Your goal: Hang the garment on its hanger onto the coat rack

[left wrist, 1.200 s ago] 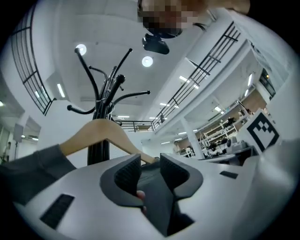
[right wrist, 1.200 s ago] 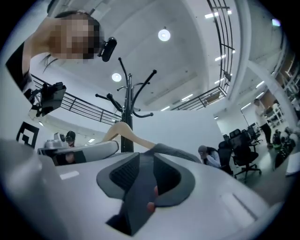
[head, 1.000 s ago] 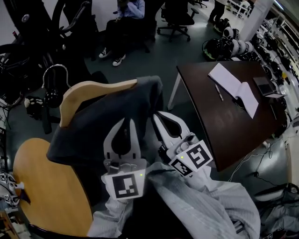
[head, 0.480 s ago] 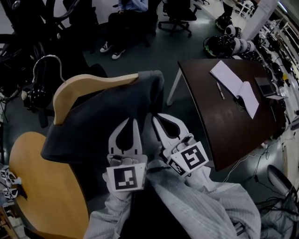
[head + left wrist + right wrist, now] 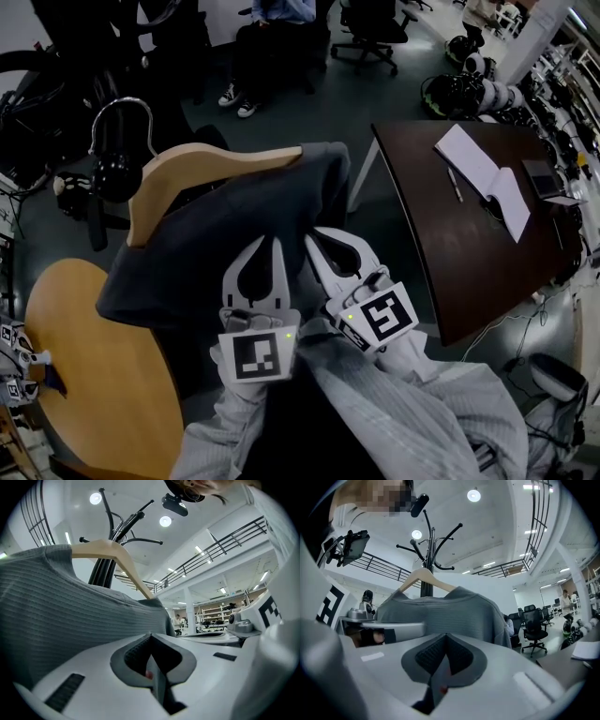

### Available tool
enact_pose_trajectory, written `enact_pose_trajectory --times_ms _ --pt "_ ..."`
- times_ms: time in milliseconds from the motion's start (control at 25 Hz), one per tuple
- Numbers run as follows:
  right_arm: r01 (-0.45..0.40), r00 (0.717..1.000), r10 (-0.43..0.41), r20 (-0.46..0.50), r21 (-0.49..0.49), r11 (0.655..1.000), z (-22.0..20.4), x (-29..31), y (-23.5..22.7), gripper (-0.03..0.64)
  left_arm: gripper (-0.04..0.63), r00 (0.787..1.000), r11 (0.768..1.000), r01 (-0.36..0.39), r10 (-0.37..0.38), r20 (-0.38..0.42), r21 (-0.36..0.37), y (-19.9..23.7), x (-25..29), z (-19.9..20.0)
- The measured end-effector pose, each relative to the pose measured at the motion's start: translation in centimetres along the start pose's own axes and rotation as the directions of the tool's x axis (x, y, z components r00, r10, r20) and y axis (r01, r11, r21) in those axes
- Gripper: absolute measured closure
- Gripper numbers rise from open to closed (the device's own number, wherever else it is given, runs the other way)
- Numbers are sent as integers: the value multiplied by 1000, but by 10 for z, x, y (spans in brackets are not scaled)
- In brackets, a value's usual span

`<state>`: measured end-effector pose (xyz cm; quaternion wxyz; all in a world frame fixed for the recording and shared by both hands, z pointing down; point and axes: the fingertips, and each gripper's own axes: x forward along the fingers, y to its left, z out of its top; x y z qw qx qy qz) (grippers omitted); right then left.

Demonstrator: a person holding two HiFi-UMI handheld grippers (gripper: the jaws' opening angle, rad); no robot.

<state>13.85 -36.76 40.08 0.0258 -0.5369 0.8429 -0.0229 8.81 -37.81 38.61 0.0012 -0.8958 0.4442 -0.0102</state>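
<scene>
A dark grey garment [image 5: 234,225] hangs on a wooden hanger [image 5: 206,164], whose metal hook [image 5: 120,108] curls over the black top of the coat rack [image 5: 117,173]. I cannot tell whether the hook rests on an arm. My left gripper [image 5: 275,244] and right gripper [image 5: 312,236] point side by side at the garment's lower edge, both shut. In the left gripper view the garment [image 5: 56,602] looms close at left of the closed gripper [image 5: 151,637], the rack [image 5: 117,527] behind. The right gripper [image 5: 445,637] sees the garment [image 5: 440,609] apart, with nothing between its jaws.
A dark brown table [image 5: 450,262] with an open notebook [image 5: 483,173] stands to the right. A round wooden tabletop [image 5: 103,375] lies at lower left. A seated person [image 5: 267,47] and office chairs [image 5: 370,33] are beyond, with gear along the right wall.
The hanger and garment have shifted a little right in the head view, hook nearer the rack's black top. Both grippers stay side by side under the garment.
</scene>
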Motion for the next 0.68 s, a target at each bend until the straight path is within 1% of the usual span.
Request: enact_pose_trajectory --times_ms 200,480,680 --pt "8 1000 -8 -1 -11 1000 3 0 3 617 591 1000 1000 -3 3 3 6 3 -2 2" --pt "22 1000 -22 14 0 1000 4 -6 2 617 591 1000 1000 -21 21 8 14 7 -9 1" --pt "20 1000 -20 4 6 1000 1 -11 4 617 591 1000 999 -8 8 -4 40 2 -10 -1"
